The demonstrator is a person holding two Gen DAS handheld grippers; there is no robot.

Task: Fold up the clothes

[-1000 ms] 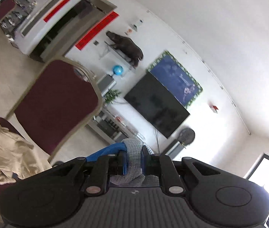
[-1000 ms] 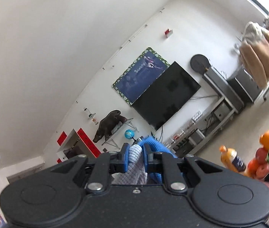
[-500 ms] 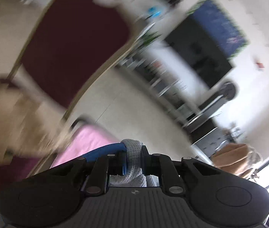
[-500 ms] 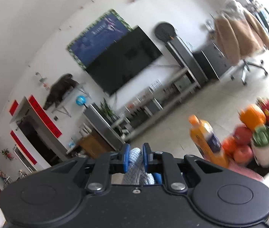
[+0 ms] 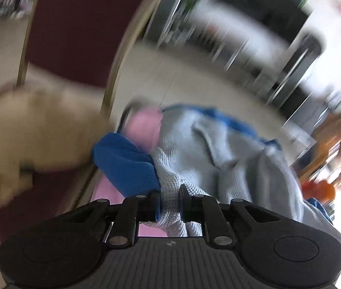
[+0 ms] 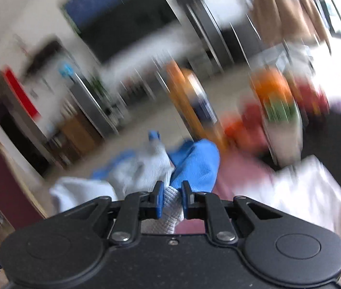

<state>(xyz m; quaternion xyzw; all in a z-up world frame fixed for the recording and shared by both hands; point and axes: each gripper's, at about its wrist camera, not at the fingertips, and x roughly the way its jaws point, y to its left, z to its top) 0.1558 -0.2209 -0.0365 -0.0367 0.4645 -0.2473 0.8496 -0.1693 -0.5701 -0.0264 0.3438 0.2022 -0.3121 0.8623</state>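
Left wrist view first: your biggest surface is the pink-covered bench (image 5: 144,130), and beside its left edge stands a maroon chair (image 5: 79,24) with a beige garment (image 5: 33,130) heaped on the seat. Most of that is motion-blurred, so read it loosely.

Across the bench top, reaching toward its far edge, lies the grey-and-blue knit garment (image 5: 230,159) you are folding. It drapes in soft ridges, so judge it as light, limp and stretchy: it will sag wherever you leave it unsupported, and the waffle knit should grip the pads well rather than slip. Nothing fragile here. Take hold at the hems or shoulder corners, near the blue trim, so that the cloth hangs square between your two hands.

Your left hand-held gripper (image 5: 170,203) has a bunch of the grey knit between its fingers, with the blue cuff just to its left. Its jaws are opening at this moment, though the gap is narrow and the cloth fills it.

From the right wrist view, the right hand-held gripper (image 6: 171,202) is pinched narrow on another bunch of the same garment (image 6: 146,168), the blue part rising just beyond its right finger. Past it, near the bench's far right corner, you have an orange bottle (image 6: 192,101) and a blurred pile of fruit (image 6: 273,96), clear of the cloth.
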